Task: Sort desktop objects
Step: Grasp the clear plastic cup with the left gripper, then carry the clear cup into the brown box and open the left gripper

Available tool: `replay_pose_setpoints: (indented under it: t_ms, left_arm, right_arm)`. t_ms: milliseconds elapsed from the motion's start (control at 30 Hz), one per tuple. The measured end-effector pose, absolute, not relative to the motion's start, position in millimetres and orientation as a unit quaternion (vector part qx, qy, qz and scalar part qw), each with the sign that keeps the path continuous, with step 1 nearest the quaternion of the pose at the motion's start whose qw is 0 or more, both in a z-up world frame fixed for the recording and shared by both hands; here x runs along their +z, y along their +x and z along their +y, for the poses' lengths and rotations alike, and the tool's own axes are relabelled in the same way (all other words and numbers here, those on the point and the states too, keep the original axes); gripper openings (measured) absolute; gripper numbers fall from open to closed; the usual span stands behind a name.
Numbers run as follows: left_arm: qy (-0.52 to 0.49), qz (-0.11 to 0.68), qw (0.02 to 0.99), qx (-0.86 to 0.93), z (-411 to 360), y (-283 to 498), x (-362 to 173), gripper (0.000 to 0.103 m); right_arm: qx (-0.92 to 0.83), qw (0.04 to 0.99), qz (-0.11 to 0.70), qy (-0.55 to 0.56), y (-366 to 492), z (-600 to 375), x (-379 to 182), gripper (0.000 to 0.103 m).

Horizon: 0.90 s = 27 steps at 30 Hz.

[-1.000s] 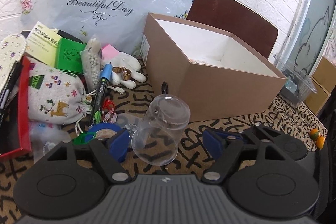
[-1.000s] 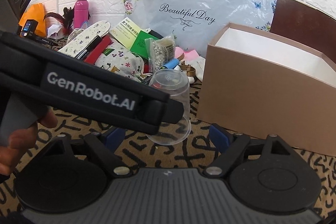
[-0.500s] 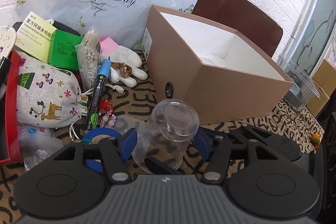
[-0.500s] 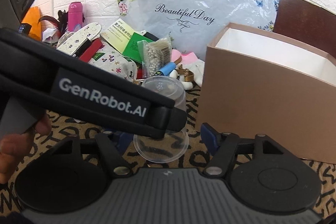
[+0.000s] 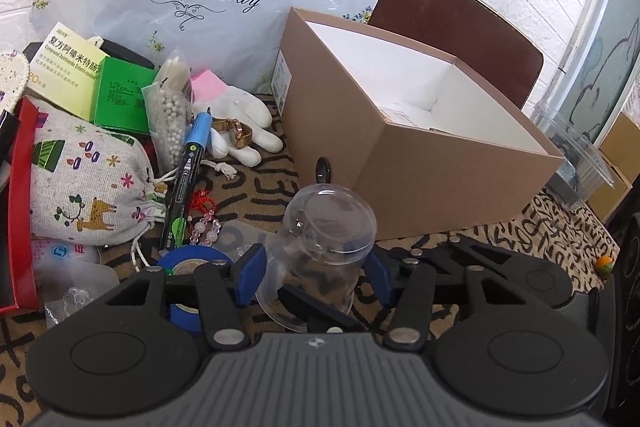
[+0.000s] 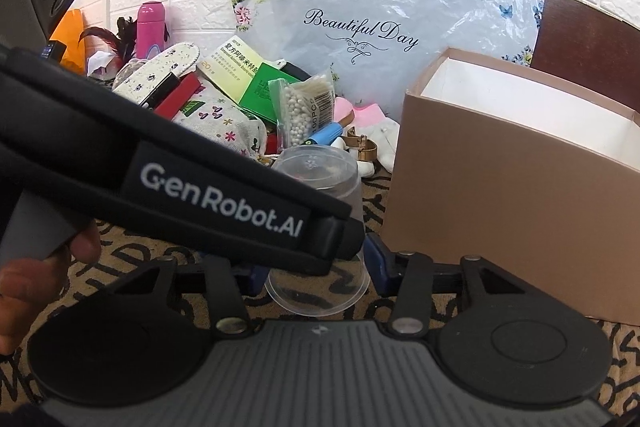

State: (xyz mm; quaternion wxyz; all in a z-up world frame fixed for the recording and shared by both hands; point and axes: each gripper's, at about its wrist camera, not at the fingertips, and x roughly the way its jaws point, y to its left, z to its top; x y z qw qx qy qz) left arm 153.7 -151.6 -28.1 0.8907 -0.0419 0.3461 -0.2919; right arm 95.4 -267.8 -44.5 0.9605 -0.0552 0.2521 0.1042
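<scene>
A clear plastic cup (image 5: pixel 324 251) stands upside down on the patterned cloth in front of the open brown box (image 5: pixel 420 163). My left gripper (image 5: pixel 314 277) has its blue pads on both sides of the cup, closed in on its walls. In the right wrist view the same cup (image 6: pixel 320 227) sits between my right gripper (image 6: pixel 316 277) pads as well, partly hidden by the left gripper's black body (image 6: pixel 168 171) crossing the view. The box (image 6: pixel 520 187) is to the right, white inside.
A pile lies left of the box: printed cloth pouch (image 5: pixel 88 183), blue marker (image 5: pixel 188 171), bag of white beads (image 5: pixel 170 115), green box (image 5: pixel 120 95), white glove with a watch (image 5: pixel 240 135), blue tape roll (image 5: pixel 188 267). A clear plastic container (image 5: pixel 572 163) stands at right.
Both grippers have moved forward around the cup, and the left gripper's pads have narrowed from wide open to against the cup's sides.
</scene>
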Motion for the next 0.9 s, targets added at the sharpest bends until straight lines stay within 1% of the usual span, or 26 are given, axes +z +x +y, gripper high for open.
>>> replay_pose_setpoints:
  t_ms: [133,533,900]
  left_arm:
    - [-0.048,0.346,0.892,-0.288,-149.3,150.3,-25.5,0.056]
    - [-0.043,0.326,0.9,-0.285,-144.9,124.7,-8.9,0.056]
    - [-0.025,0.272,0.916,-0.294,-153.4,92.3,31.9,0.056]
  right_arm:
    - [0.107,0.96,0.251,-0.054,92.9,-268.2,-43.3,0.045]
    - [0.116,0.963,0.235,-0.066,72.8,-263.3,-30.4,0.044]
    - [0.102,0.975,0.18,-0.078,39.6,-263.6,2.1,0.044]
